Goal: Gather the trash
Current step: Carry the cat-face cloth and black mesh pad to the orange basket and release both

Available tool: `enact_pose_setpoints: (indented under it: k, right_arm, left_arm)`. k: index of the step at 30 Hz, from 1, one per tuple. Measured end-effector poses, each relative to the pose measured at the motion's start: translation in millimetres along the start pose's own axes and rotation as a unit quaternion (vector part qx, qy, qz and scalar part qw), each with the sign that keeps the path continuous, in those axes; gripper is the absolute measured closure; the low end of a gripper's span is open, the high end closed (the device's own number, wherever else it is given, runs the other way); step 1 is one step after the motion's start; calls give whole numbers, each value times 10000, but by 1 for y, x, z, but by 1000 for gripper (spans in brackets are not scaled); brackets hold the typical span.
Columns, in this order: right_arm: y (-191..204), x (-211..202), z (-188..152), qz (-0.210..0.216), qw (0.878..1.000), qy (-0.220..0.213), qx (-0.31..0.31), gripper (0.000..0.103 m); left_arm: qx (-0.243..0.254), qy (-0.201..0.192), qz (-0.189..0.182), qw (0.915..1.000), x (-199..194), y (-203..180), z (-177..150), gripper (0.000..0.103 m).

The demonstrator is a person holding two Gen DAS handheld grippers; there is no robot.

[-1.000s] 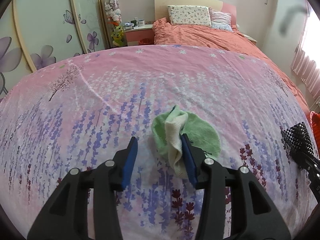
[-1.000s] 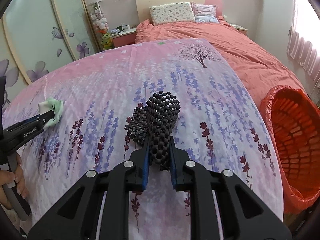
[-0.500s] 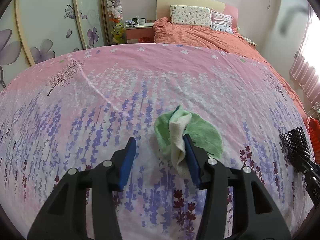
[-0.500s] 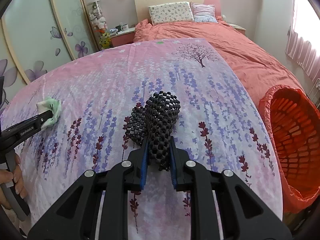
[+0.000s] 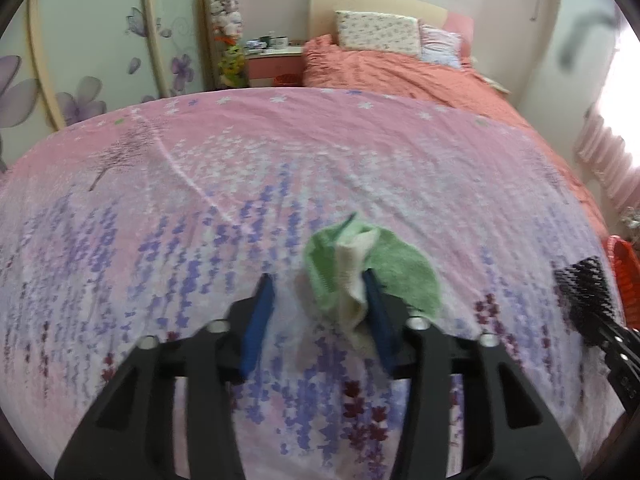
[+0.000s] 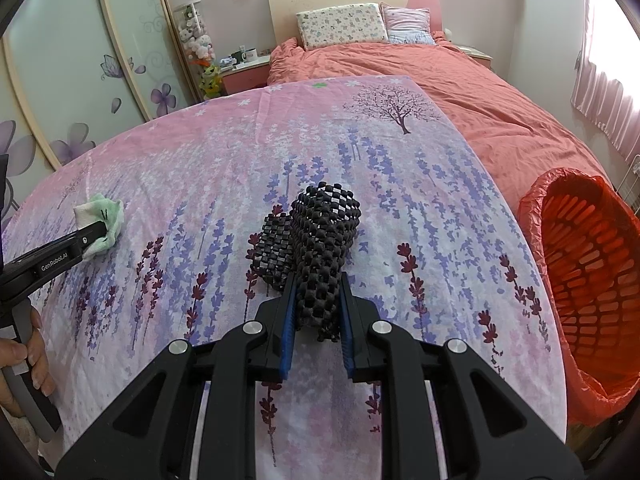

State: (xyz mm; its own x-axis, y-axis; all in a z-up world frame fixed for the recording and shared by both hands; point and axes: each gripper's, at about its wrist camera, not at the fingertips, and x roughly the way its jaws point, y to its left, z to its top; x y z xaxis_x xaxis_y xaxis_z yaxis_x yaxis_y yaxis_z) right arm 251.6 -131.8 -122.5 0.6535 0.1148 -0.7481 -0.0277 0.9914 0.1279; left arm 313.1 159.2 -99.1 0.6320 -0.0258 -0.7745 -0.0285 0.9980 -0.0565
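While the mesh [image 6: 320, 240] is pinched in the right gripper [image 6: 316, 332] left of the basket [image 6: 588, 280], the left gripper [image 5: 316, 316], agape with the cloth [image 5: 360, 272] against one finger, is best centred before being closed.

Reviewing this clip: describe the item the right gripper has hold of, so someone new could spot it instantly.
Start at the pink lavender-print sheet, then find the red-lined bin at its right edge. Left of the bin, the right gripper is shut on a black mesh roll. It is the only black item; the green cloth lies far left.
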Motion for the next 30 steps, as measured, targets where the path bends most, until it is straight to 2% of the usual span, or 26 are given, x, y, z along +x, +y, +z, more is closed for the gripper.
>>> enact_pose_setpoints:
  k: [1, 4, 10, 18, 23, 30]
  right_arm:
    - [1, -1, 0, 9, 10000, -21, 0, 87]
    - [-4, -11, -3, 137, 9997, -194, 65, 90]
    - [-12, -42, -5, 220, 9984, -505, 154, 92]
    - [-24, -85, -5, 319, 9958, -819, 244, 92]
    - [-38, -111, -7, 343, 9936, -1020, 339, 92]
    - [-61, -140, -11, 183, 9898, -1330, 482, 92]
  left_arm:
    - [58, -15, -151, 9999, -1, -1, 0, 83]
    - [221, -115, -127, 9996, -8, -8, -3, 92]
    - [160, -194, -245, 9994, -24, -13, -7, 94]
    - [325, -519, -372, 9974, -68, -32, -9, 94]
    - [555, -771, -432, 9945, -101, -60, -7, 94]
    - [826, -972, -805, 9886, -137, -113, -10, 94]
